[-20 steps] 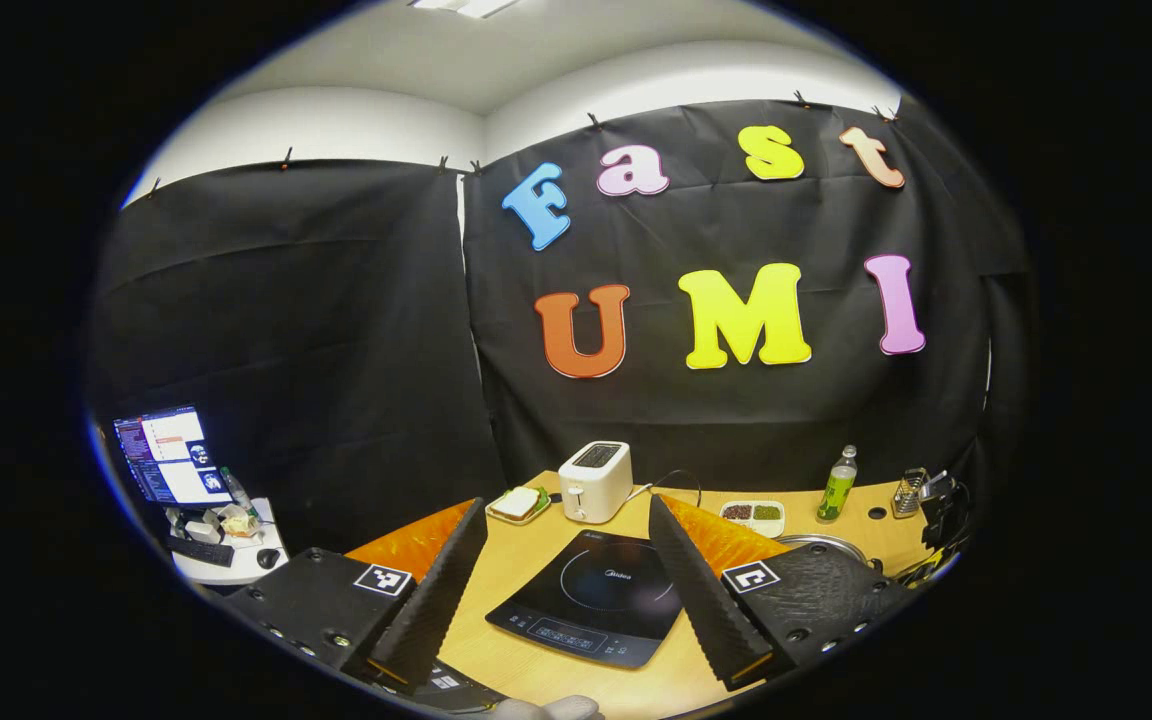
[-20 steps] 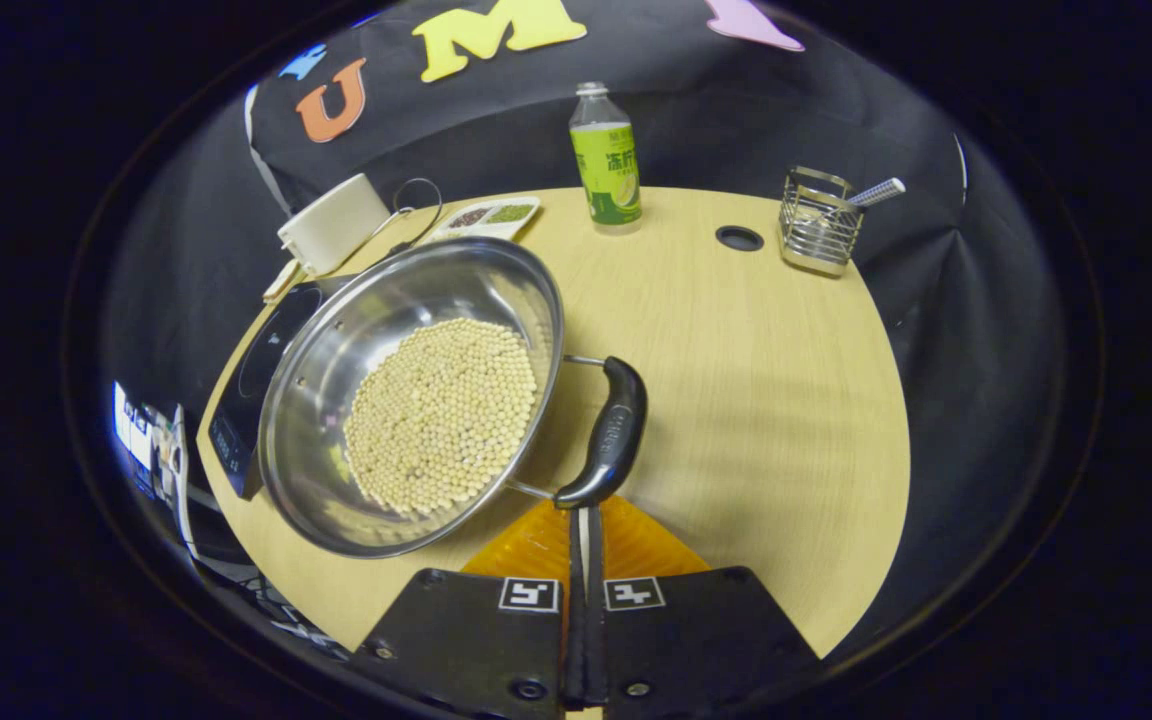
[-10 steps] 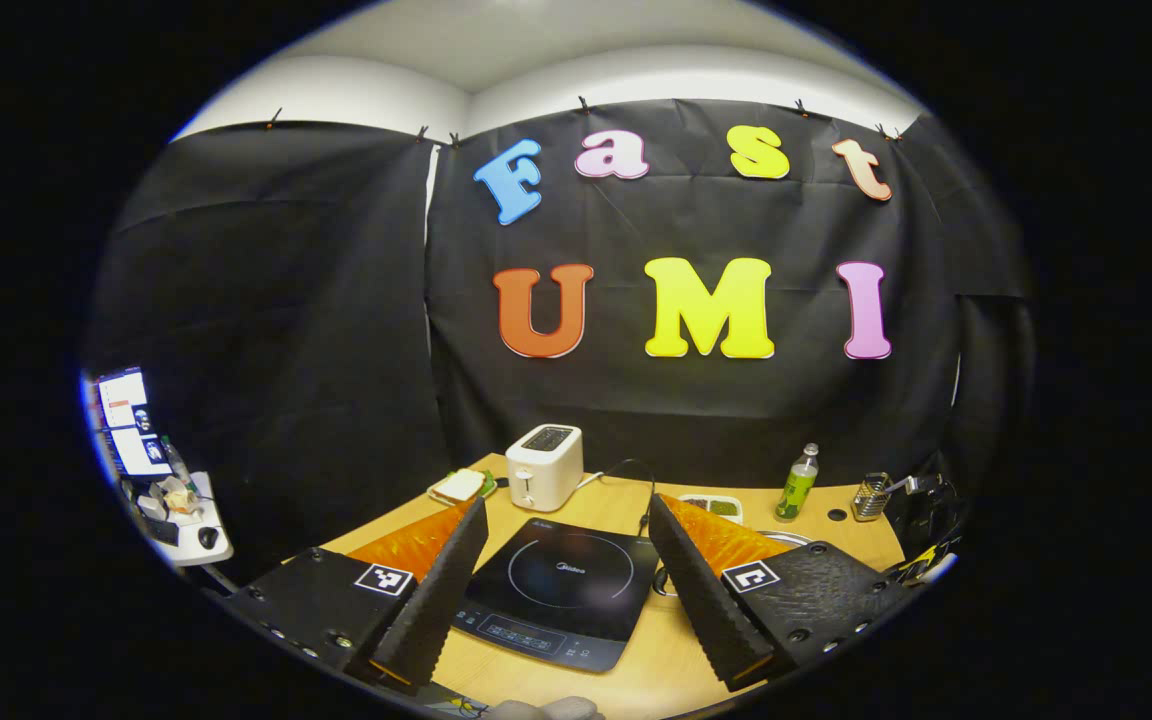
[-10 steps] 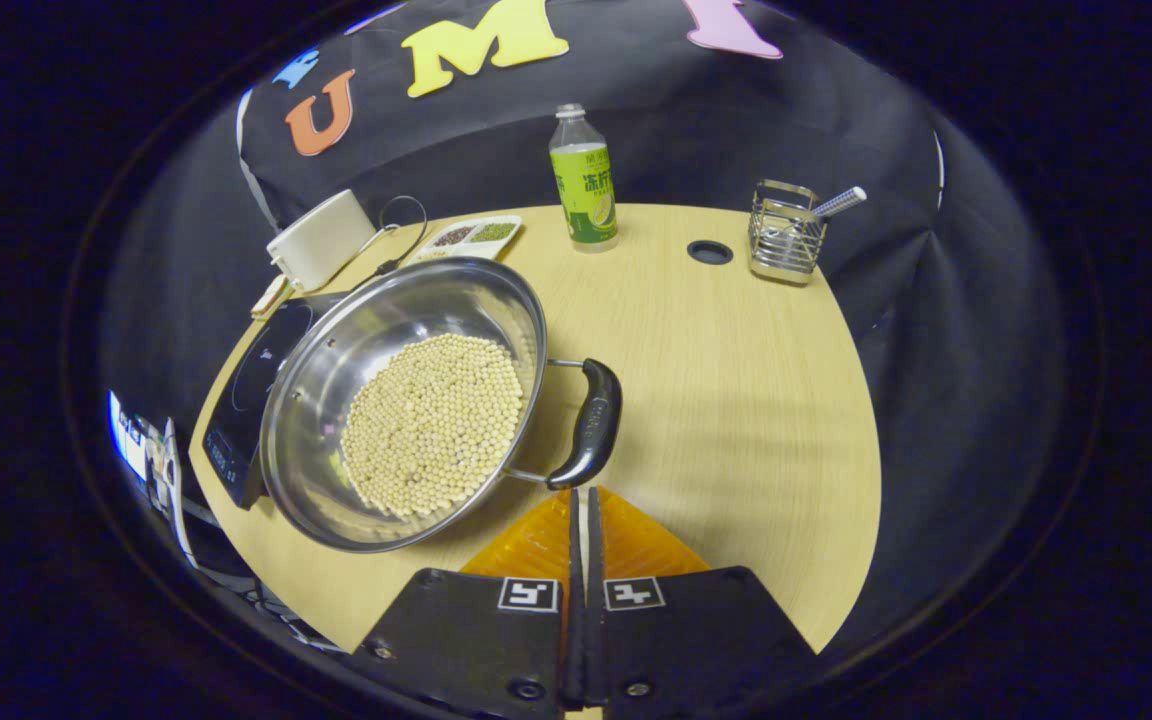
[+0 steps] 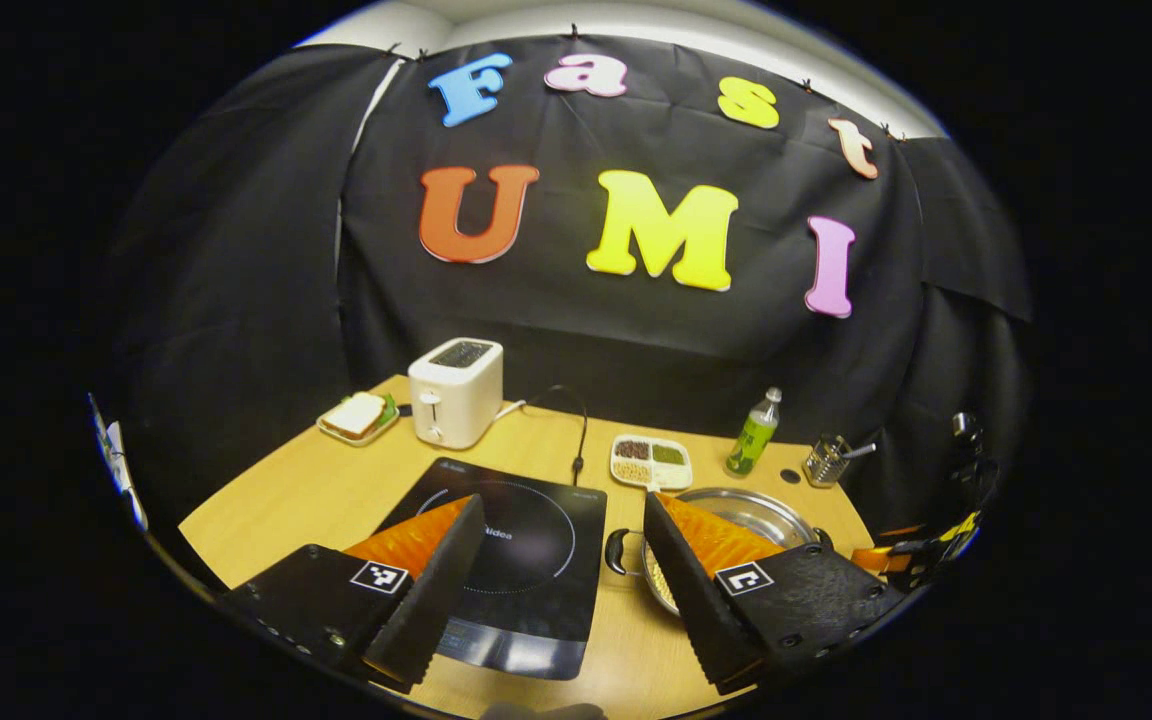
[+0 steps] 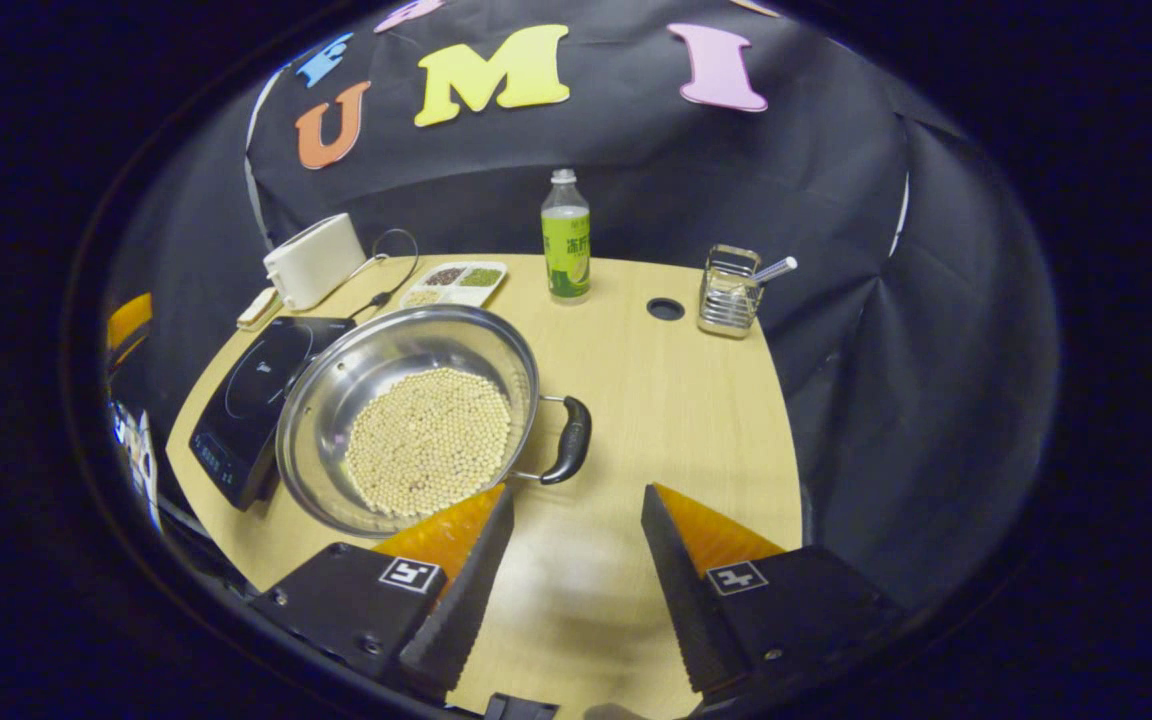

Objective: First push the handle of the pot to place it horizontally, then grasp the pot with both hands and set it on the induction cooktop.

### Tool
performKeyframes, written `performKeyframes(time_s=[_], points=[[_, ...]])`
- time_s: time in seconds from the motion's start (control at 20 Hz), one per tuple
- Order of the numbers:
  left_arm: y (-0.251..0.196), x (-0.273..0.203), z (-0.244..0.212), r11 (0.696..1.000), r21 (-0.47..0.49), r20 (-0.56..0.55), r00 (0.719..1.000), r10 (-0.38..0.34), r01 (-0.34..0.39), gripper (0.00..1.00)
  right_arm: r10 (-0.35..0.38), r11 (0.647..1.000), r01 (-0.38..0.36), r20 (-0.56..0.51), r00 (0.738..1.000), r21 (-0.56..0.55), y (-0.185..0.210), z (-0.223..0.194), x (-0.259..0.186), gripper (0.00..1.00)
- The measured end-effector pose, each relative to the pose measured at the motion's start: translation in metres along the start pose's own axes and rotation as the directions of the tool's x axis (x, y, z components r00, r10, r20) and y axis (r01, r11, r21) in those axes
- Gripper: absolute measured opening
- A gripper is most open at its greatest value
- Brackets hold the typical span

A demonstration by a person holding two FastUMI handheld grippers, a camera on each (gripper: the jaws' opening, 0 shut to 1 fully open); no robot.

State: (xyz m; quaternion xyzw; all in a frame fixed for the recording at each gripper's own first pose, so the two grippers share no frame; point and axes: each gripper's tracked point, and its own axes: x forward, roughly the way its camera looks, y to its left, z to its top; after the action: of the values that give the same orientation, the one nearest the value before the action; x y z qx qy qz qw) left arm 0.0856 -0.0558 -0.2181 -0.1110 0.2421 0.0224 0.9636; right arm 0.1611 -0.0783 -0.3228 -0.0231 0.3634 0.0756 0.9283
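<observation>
Both grippers hang wide apart, empty: the left gripper point(image 5: 561, 505) over the cooktop point(image 5: 521, 560), the right gripper point(image 6: 576, 500) near the pot point(image 6: 411, 415) of beans point(image 6: 428, 440), which sits on the table point(image 6: 676, 400) touching the cooktop's right edge.

**Two cameras over one table, from its near edge**

The left gripper view looks from above the table's point(image 5: 316, 490) near edge toward the back wall, tilted slightly down. The cooktop point(image 5: 526, 540) lies close at lower centre, between its own open fingers; the pot point(image 5: 746, 510) shows at lower right, partly behind the right finger.

The right gripper view looks down more steeply from farther right. The pot point(image 6: 406, 420) sits near at centre left, and the cooktop point(image 6: 256, 400) at the left edge.

Both views share pot, cooktop, toaster point(image 5: 454, 390), bottle point(image 6: 566, 240) and rack point(image 6: 731, 295) along the far edge.
</observation>
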Motion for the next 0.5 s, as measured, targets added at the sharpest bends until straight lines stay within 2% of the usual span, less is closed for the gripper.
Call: performKeyframes(time_s=[0.15,0.25,0.3,0.45,0.5], points=[[-0.011,0.04,-0.037,0.996,-0.025,-0.119,0.989,-0.083,0.08,0.95,-0.004,1.0,0.003,0.017,1.0,0.012,0.007,0.01,0.003,0.85],[-0.02,0.068,-0.061,0.991,-0.048,-0.2,0.971,-0.132,0.125,0.96,-0.003,1.0,0.002,0.022,1.0,0.029,0.008,0.015,0.008,0.85],[-0.023,0.08,-0.072,0.989,-0.053,-0.236,0.961,-0.147,0.138,0.96,-0.006,1.0,0.006,0.022,1.0,0.031,0.007,0.017,0.012,0.82],[-0.031,0.114,-0.091,0.985,-0.033,-0.283,0.943,-0.173,0.171,0.96,-0.002,0.999,0.001,0.034,0.999,0.034,0.009,0.027,0.023,0.82],[-0.036,0.123,-0.097,0.982,-0.032,-0.3,0.936,-0.187,0.186,0.96,-0.002,0.999,0.001,0.032,0.999,0.035,0.008,0.029,0.028,0.85]])
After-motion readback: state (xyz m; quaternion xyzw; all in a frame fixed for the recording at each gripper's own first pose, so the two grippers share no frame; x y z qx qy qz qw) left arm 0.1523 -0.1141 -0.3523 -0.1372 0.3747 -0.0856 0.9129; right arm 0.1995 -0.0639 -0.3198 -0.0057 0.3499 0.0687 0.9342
